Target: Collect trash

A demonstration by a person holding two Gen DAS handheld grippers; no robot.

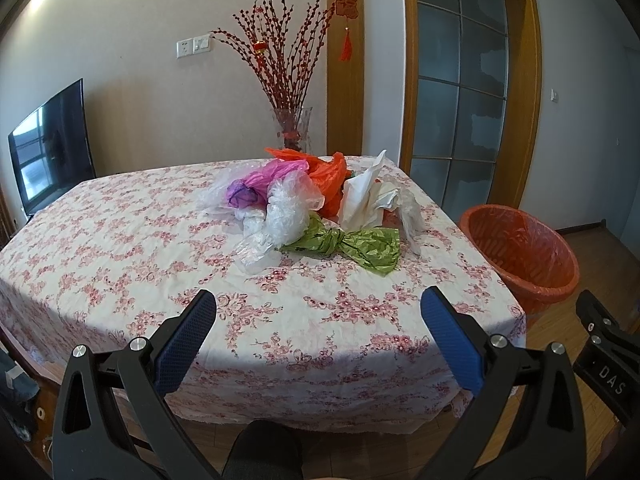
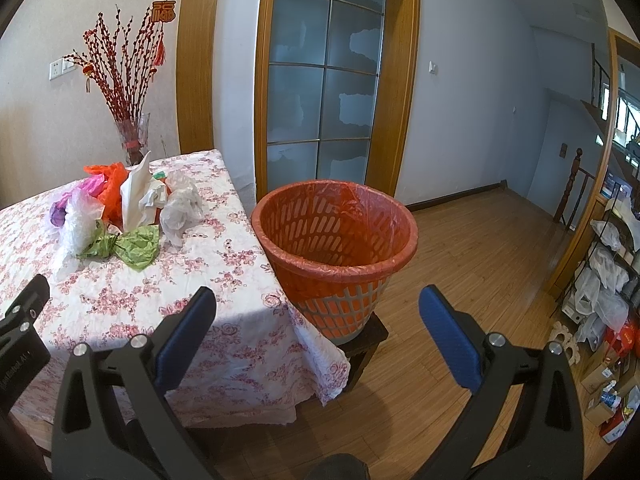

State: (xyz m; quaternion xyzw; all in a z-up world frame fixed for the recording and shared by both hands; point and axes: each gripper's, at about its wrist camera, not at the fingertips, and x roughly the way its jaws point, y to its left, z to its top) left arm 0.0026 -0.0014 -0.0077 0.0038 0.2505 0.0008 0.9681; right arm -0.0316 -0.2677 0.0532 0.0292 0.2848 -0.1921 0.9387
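Observation:
A heap of trash lies at the far right of the floral tablecloth point(image 1: 120, 248): a knotted green bag point(image 1: 352, 244), clear plastic bags point(image 1: 288, 212), a purple bag point(image 1: 252, 188), an orange bag point(image 1: 332, 180) and crumpled white paper point(image 1: 368, 196). The same green bag point(image 2: 132, 246) and white paper point(image 2: 138, 196) show in the right wrist view. An orange-lined basket bin point(image 2: 340, 248) stands on a dark stool beside the table's right edge. My left gripper point(image 1: 318, 312) hangs open over the near table edge, holding nothing. My right gripper point(image 2: 316, 308) is open and empty, in front of the bin.
A glass vase of red branches point(image 1: 292, 128) stands behind the heap at the table's far edge. A television point(image 1: 48, 144) is at the left. A glazed door point(image 2: 320, 80) is behind the bin. Shelves with bags and boxes point(image 2: 608, 288) line the right wall over wood floor.

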